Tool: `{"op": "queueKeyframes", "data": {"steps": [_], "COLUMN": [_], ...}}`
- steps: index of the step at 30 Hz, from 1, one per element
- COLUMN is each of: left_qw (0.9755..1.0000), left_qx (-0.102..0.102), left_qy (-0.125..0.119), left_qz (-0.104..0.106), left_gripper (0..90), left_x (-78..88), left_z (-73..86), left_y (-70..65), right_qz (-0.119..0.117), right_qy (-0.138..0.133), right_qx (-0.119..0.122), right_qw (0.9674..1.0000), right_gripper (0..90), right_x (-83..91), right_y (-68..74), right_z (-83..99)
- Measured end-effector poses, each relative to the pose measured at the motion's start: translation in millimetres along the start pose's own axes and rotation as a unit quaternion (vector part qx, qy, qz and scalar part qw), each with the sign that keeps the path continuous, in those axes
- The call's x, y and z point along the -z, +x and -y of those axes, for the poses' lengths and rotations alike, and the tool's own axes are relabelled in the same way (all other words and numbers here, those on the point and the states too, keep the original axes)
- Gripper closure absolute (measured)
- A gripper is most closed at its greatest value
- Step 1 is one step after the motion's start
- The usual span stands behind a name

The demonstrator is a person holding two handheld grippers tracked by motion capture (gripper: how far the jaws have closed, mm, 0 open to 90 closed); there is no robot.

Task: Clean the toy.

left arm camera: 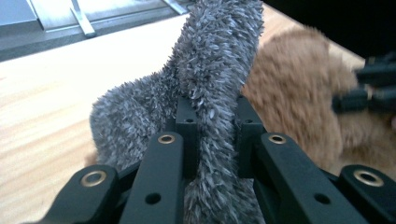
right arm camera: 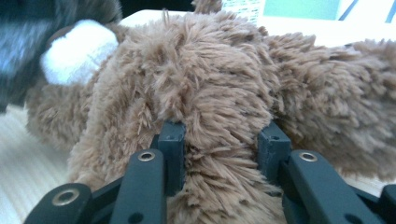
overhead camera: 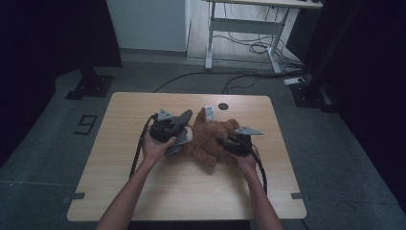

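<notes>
1. My left gripper (overhead camera: 178, 125) is pinched tight on the grey fuzzy cloth (left arm camera: 205, 93), held up beside the brown plush bear (overhead camera: 210, 139).
2. My right gripper (overhead camera: 229, 143) is clamped on a brown furry limb (right arm camera: 219, 154) of the bear, which lies mid-table.
3. A white tag (overhead camera: 209, 113) sits just behind the bear, with a round hole (overhead camera: 223, 106) nearby.
4. The wooden table (overhead camera: 119, 158) lies bare out to both side edges.

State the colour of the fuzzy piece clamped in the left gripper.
Grey: the fuzzy piece shows best in the left gripper view.
</notes>
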State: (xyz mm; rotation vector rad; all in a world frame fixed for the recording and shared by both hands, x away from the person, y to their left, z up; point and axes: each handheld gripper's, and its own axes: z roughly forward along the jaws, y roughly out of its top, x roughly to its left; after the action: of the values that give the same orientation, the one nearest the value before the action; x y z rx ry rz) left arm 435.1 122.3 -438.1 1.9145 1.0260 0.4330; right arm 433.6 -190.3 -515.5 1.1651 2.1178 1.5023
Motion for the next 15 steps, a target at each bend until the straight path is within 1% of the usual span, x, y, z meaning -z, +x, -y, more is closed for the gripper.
{"op": "queueKeyframes", "data": {"steps": [2,5,6,8,9,11,12,15], "left_qw": [0.9999,0.9997,0.9995,0.9988,0.9982,0.9974,0.9970,0.9951], "left_qx": [0.009,0.018,0.018,0.023,0.030,0.042,0.046,0.058], "left_qy": [-0.003,0.009,0.018,0.038,0.043,0.044,0.045,0.054], "left_qz": [0.005,0.014,0.017,0.022,0.027,0.038,0.044,0.059], "left_gripper": [76.6,76.3,76.2,76.0,76.0,76.0,76.1,76.2], "left_x": [-1.7,-9.0,-12.8,-21.3,-25.3,-28.3,-28.2,-26.7], "left_z": [-5.9,-12.5,-13.2,-9.9,-6.6,-0.3,1.9,8.1], "left_y": [3.1,5.1,5.3,5.9,6.3,8.4,9.4,10.8], "right_qz": [-0.007,-0.012,-0.013,-0.012,-0.012,-0.010,-0.010,-0.012], "right_qy": [0.001,0.003,0.003,0.004,0.003,0.007,0.009,0.018], "right_qx": [0.005,0.021,0.026,0.028,0.027,0.030,0.036,0.040], "right_qw": [1.0000,0.9997,0.9996,0.9995,0.9996,0.9995,0.9993,0.9990], "right_gripper": [62.2,61.7,61.4,61.1,60.9,60.2,59.4,55.8], "right_x": [1.8,5.5,6.3,7.1,7.0,6.8,7.5,9.4], "right_y": [-1.3,0.5,1.8,2.5,2.3,2.2,2.6,3.8], "right_z": [1.8,4.4,4.8,5.8,6.7,7.9,8.1,8.6]}}
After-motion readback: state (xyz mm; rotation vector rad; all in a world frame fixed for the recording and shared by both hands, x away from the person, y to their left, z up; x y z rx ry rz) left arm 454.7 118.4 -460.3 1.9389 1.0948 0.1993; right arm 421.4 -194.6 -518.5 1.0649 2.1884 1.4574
